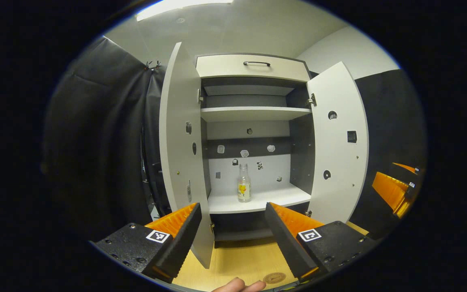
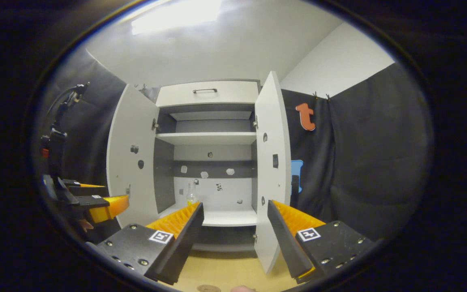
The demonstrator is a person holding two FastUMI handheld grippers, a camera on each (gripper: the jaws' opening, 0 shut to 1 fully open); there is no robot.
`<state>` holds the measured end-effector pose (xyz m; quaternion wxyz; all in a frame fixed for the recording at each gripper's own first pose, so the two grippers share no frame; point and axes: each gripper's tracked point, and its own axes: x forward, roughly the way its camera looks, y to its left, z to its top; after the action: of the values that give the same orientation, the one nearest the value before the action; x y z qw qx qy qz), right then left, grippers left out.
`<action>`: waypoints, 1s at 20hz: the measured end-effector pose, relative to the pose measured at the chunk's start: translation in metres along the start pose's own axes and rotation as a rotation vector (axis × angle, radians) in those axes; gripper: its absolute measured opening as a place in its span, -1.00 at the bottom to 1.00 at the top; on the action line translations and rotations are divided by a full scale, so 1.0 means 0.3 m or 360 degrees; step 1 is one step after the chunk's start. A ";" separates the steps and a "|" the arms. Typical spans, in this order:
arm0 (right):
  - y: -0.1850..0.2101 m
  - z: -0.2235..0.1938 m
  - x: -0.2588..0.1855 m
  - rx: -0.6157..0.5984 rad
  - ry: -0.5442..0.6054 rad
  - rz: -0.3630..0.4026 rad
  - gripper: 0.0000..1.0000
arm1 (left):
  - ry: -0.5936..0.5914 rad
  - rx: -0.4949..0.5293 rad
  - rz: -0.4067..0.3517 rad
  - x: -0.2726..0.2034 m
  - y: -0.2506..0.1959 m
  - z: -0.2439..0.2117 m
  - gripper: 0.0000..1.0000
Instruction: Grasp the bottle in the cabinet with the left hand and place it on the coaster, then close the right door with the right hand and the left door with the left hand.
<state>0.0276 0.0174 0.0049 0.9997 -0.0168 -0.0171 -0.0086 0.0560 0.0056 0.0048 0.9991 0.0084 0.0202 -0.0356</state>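
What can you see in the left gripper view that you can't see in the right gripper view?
The left gripper view gives the bottle whole, upright on the lower shelf, and the coaster's printed face on the wooden table. The right gripper view has the left tongs from outside, beside the left door, and partly hides the bottle behind its own finger. Both share the cabinet with both doors open, its top drawer, and open tongs at the bottom.
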 end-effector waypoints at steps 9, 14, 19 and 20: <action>0.056 -0.014 0.112 0.0030 0.0021 -0.0009 0.91 | 0.0017 -0.0033 -0.0049 0.349 -0.002 -0.076 0.99; 0.012 0.020 0.143 0.0086 -0.0039 -0.0096 0.86 | 0.0042 -0.0047 0.0017 0.702 -0.018 -0.186 0.99; -0.039 0.027 0.159 0.0124 -0.0067 -0.0181 0.92 | 0.0031 -0.0026 -0.0047 1.022 -0.089 -0.259 0.99; -0.041 0.039 0.159 0.0133 -0.0100 -0.0177 0.92 | 0.0012 -0.0016 -0.0032 1.080 -0.093 -0.262 0.99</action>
<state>0.0748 0.0048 0.0188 0.9965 0.0256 -0.0496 -0.0628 0.3737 -0.0436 -0.0873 0.9987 0.0034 0.0242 -0.0455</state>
